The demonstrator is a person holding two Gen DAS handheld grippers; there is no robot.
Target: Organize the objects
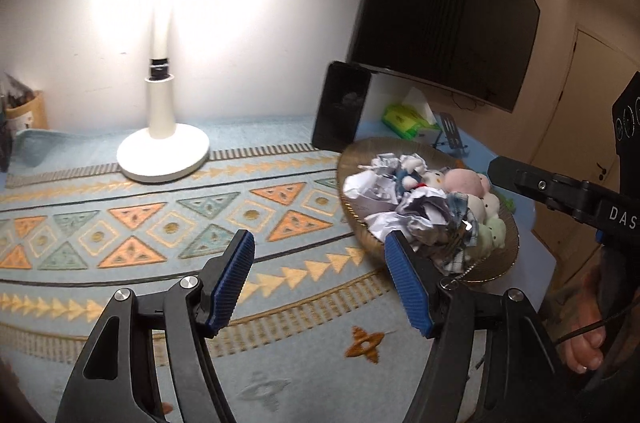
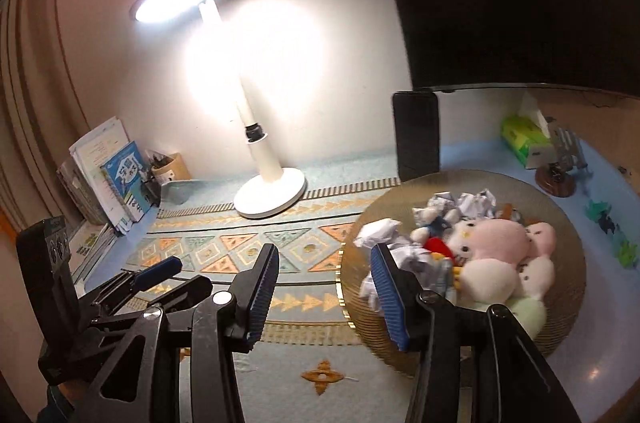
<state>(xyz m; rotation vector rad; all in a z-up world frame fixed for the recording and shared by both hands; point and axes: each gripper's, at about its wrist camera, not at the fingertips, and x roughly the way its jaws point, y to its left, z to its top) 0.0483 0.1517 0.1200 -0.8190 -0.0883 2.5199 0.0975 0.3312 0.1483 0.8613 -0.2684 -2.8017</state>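
On patterned mat (image 1: 168,223): white lamp (image 1: 162,143) upright, dark phone (image 1: 340,107) leaning behind.
Basket (image 2: 568,223) (plush toys, crumpled paper) at right; both left gripper (image 1: 320,283) and right gripper (image 2: 324,291) spread, empty.

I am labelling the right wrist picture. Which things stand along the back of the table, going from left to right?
Stack of books → wooden pen holder → white desk lamp → black phone → green tissue box → small stand on a round brown base.

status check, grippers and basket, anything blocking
Left gripper open, empty. Right gripper open, empty. Basket full of plush toys, crumpled paper. Nothing blocking.
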